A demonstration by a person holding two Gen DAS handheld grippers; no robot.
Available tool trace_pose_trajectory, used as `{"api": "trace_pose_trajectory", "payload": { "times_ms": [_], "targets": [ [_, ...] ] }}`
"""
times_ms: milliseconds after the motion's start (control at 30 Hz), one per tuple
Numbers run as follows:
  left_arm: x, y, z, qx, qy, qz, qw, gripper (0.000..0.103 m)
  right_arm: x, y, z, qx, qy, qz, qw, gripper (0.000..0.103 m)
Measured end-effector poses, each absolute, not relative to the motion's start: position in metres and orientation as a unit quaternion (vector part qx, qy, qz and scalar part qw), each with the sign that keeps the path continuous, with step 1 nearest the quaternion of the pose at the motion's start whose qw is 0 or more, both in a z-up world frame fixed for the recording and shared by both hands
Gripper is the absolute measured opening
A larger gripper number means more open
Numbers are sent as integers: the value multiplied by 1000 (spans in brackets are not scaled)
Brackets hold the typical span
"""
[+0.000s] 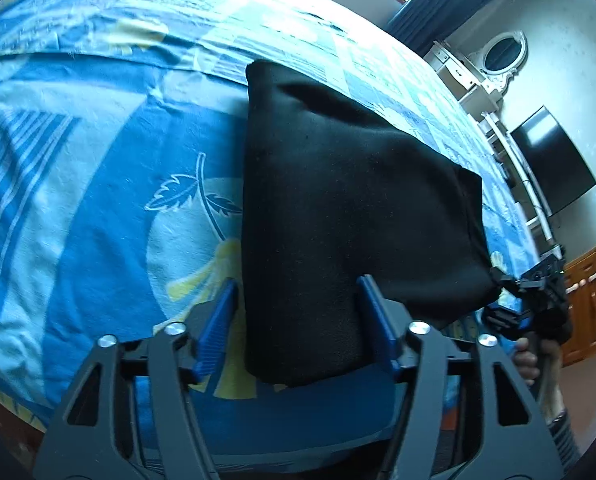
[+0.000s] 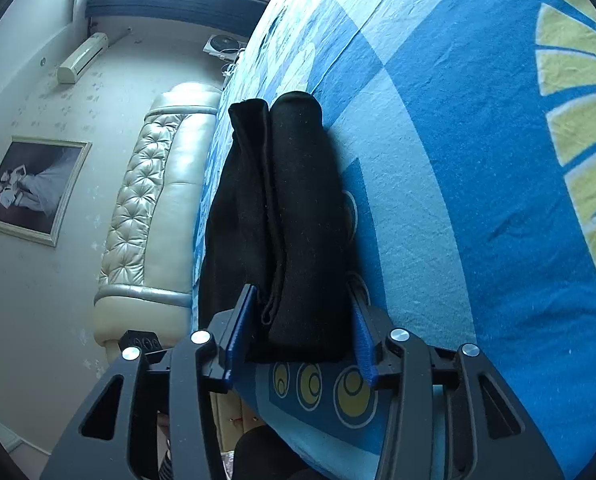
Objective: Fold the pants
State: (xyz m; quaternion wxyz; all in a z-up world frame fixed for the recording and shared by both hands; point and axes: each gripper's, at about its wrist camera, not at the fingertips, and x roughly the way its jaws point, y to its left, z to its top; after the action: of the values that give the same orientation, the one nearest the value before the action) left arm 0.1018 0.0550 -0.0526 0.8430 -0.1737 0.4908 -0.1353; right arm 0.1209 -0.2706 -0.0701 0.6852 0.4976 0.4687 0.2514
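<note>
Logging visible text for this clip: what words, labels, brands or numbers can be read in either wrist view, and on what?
None can be read.
Pants: plain black, no label showing.
Bedsheet: leaf, stripe and circle patterns only, no lettering.
Framed picture: a photograph, no caption visible.
Wall air conditioner: any badge is too small to read.

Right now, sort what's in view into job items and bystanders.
Job: folded black fabric pants; left tool; right tool.
Bystanders: blue patterned bedsheet; cream tufted headboard; framed picture; black wall screen.
</note>
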Motion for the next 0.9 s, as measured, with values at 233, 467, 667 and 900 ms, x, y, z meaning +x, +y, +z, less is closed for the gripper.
{"api": "trace_pose_trajectory", "payload": {
  "times_ms": [233,467,667,900],
  "targets": [
    [92,54,-49,-167,493,-128,844,75,102,-277,-66,506,468,255,678,56],
    [63,37,-31,-96,480,-108,865,81,82,-282,-61,522,466,239,673,64],
    [38,28,-13,-74,457,-87,882,87,71,-272,-51,498,483,218,686,72],
    [12,24,3,-64,425,-54,901,91,53,-265,-45,465,502,192,703,74]
  ]
}}
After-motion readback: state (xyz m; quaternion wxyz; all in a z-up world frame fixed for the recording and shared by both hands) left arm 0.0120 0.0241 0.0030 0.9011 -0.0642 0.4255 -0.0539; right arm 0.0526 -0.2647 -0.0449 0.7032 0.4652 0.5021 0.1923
